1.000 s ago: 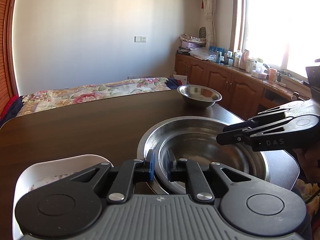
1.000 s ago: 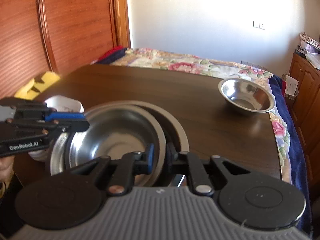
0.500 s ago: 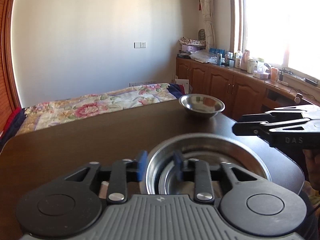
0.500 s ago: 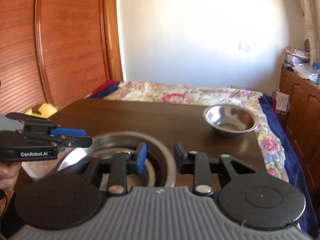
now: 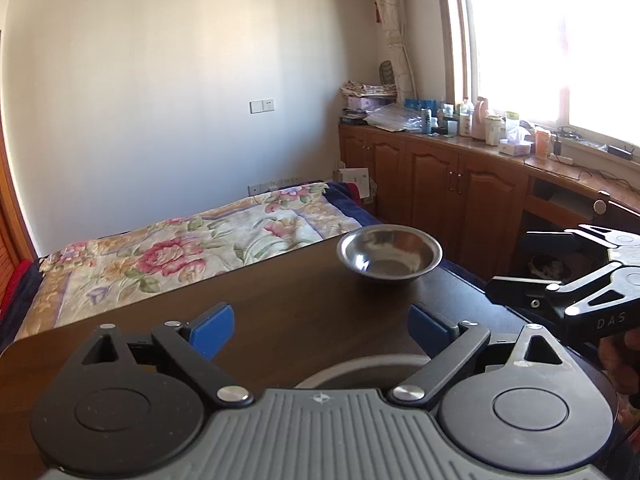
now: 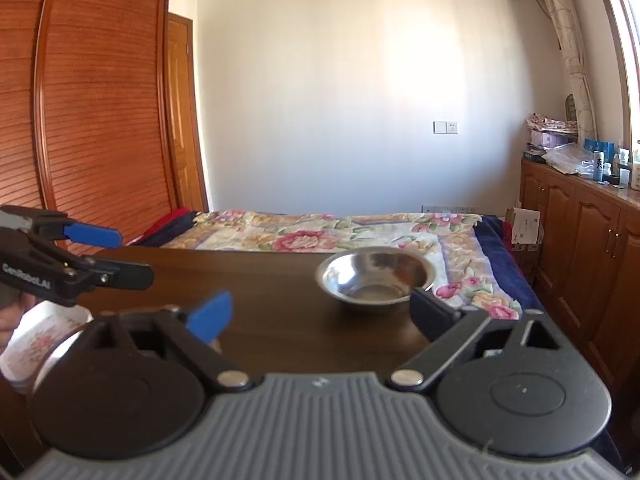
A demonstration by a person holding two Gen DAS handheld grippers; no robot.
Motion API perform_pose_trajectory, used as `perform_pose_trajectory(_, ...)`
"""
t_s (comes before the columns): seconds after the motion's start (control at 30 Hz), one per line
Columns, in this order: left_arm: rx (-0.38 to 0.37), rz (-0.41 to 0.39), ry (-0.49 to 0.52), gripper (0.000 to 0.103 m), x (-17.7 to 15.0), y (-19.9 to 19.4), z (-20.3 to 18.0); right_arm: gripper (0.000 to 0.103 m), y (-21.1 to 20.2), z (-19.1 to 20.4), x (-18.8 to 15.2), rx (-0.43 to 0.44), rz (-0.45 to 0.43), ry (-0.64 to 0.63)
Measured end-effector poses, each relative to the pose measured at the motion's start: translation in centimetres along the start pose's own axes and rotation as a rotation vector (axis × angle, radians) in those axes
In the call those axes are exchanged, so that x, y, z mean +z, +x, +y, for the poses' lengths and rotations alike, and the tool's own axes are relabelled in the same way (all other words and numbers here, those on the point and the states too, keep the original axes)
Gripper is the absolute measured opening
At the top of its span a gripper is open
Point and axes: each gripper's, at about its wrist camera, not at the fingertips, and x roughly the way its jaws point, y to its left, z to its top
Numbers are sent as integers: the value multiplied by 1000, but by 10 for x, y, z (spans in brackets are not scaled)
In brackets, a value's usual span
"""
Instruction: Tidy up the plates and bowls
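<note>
Sunlit bedroom, its white walls meeting a slatted wooden wardrobe (image 6: 92, 92) on one side and a run of wooden cabinets (image 5: 452, 188) under the window on the other, with a floral-quilted bed (image 5: 172, 252) behind a dark brown wooden desk (image 5: 280, 304) where dishes are being sorted. Nearest the cameras, the curved rim of a large stainless-steel basin (image 5: 360, 368) shows just beyond the left gripper (image 5: 318, 326); how much is nested in it cannot be seen from here. A white, flower-patterned dish (image 6: 36, 340) lies at the desk's near left edge, under the left tool. A small round stainless-steel bowl (image 6: 376, 280) stands alone near the far right corner of the desk, well apart from the basin. Both tools hover above the desk with nothing in them: the left gripper's blue-padded fingers (image 5: 212, 328) are spread wide, and the right gripper (image 6: 320, 316) likewise has its fingers (image 6: 210, 316) set wide apart, aimed toward the lone bowl. Judging by the layout, the sorting appears partly done, with the far bowl, and perhaps the white dish, left to be gathered to the basin.
</note>
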Motion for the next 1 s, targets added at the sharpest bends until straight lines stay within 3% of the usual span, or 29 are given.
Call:
perform_pose_trajectory(0.17,10,-13,23,96,15,8,-6,103,17,-16,4,-27,24,-6)
perform_pose_trajectory(0.3,-23,-4,11,96,25,18,-6,103,33,-24,10,-41,72,-20)
perform_pose_trajectory(0.83,-121,44,77,96,56,76,-14,103,66,-53,27,-36,98,-57)
perform_pose_trajectory(1.0,-139,78,85,85,57,101,-17,102,81,-68,22,-21,137,-10)
